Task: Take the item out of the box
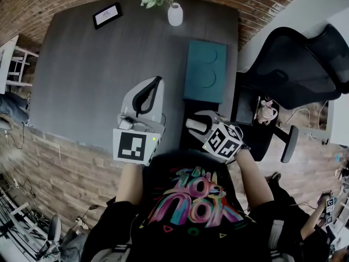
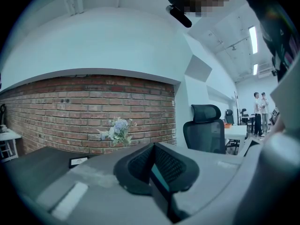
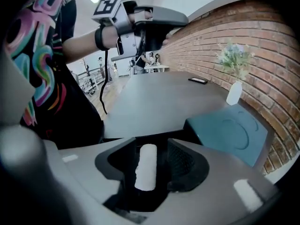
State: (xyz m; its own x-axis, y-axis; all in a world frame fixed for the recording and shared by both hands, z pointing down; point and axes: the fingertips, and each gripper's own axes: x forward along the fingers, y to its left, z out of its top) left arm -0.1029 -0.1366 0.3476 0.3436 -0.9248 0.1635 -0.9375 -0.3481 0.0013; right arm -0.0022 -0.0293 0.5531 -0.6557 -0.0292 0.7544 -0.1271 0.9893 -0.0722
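The teal box (image 1: 204,72) lies flat on the dark table (image 1: 92,75), on its right part, with two round shapes on its top. In the right gripper view the box (image 3: 229,130) sits just beyond the jaws. My right gripper (image 1: 197,121) hangs at the table's near edge, in front of the box. A white roll (image 3: 146,167) stands between its jaws, leaning on the left pad with a dark gap to the right pad. The same roll (image 1: 194,124) shows in the head view. My left gripper (image 1: 157,82) hovers over the table left of the box, jaws together and empty.
A white vase of flowers (image 1: 175,14) and a small framed card (image 1: 107,15) stand at the table's far edge. A black office chair (image 1: 294,64) stands right of the table. Brick walls run behind and to the left. People stand far off in the room (image 2: 260,111).
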